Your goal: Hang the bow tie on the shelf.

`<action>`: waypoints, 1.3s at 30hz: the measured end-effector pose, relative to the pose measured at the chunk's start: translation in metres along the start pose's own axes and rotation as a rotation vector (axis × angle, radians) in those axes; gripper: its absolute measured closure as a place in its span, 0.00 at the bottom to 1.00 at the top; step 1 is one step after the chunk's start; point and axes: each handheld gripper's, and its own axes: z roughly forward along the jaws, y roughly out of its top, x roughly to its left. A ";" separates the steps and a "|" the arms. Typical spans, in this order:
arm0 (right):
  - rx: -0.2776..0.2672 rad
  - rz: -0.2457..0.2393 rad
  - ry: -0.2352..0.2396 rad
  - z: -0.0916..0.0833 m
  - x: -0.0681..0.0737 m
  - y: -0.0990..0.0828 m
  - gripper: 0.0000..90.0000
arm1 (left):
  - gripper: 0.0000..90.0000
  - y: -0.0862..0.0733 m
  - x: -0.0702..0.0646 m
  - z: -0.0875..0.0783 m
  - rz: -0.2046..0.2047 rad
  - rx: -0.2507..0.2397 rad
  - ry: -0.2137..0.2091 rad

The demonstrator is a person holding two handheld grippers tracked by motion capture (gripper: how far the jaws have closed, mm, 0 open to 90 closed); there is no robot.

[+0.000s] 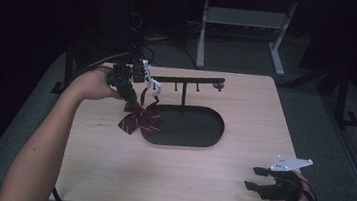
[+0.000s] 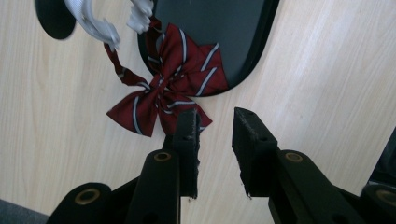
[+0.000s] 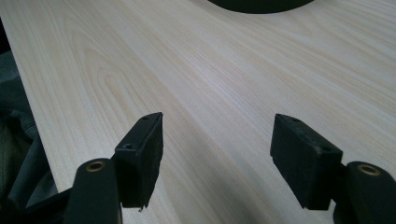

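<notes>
Toward the far-left part of the table [image 1: 108, 173], the bow tie [image 1: 140, 119] lies half on the bare wood and half over the left end of the black oval stand base [image 1: 194, 127]. Red with pale stripes; its strap runs up to white end pieces [image 1: 152, 85] near the left tip of the stand's crossbar [image 1: 188, 80], which sits on a thin post rising from the base. Left gripper [image 1: 131, 98] hangs just above the bow, pointing down at it from the far-left side. In the left gripper view the jaws stand apart with a narrow gap and nothing between them; only bare table shows through the gap. Bow tie [image 2: 166, 93] is just beyond the tip of the left-hand finger [image 2: 187, 140] in that view, which overlaps the bow's near edge in the picture; contact can't be confirmed. The other finger [image 2: 250, 144] is over bare wood, clear of the cloth, beside the base rim [image 2: 261, 42]. Not clamped on anything. Right gripper [image 1: 258, 179] sits near the near-right corner of the table, well apart from bow and stand, held in the person's hand with the grey plate on top. Its jaws are wide apart, empty, over bare table [image 3: 210, 93]; base edge [image 3: 261, 5] shows far off.
</notes>
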 end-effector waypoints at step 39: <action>0.000 0.022 -0.014 0.000 -0.002 -0.003 0.38 | 0.70 -0.024 -0.033 0.017 0.025 -0.045 -0.010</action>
